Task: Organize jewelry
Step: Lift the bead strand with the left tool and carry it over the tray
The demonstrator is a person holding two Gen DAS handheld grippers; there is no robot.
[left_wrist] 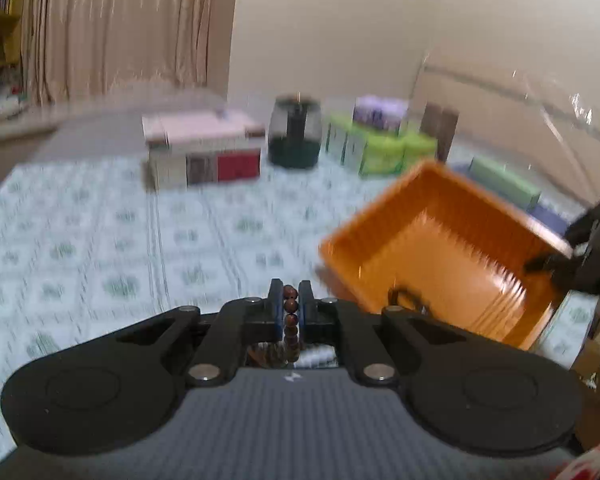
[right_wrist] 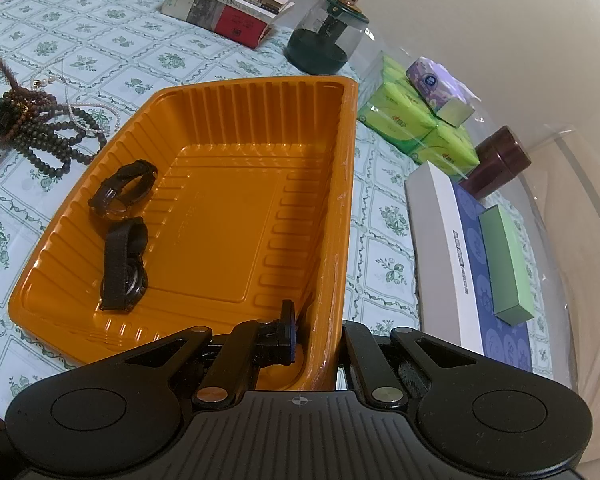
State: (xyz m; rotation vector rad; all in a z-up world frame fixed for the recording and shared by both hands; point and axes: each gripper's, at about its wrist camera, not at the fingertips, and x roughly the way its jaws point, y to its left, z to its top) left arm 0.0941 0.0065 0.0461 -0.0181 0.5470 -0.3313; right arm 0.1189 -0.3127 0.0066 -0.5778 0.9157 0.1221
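My left gripper [left_wrist: 291, 300] is shut on a brown bead bracelet [left_wrist: 291, 320] and holds it above the patterned tablecloth, left of the orange tray [left_wrist: 440, 248]. My right gripper [right_wrist: 318, 332] is shut on the near right wall of the orange tray [right_wrist: 340, 184], one finger inside and one outside. Two black watches [right_wrist: 124, 190] [right_wrist: 124, 264] lie in the tray's left part. A pile of dark bead strands and a pearl string [right_wrist: 44, 128] lies on the cloth left of the tray. The left view is blurred.
At the back stand stacked books [right_wrist: 228, 4], a dark glass jar [right_wrist: 324, 40], green tissue packs [right_wrist: 416, 120] and a brown canister [right_wrist: 500, 164]. A white and blue box with a green block [right_wrist: 508, 264] lies right of the tray.
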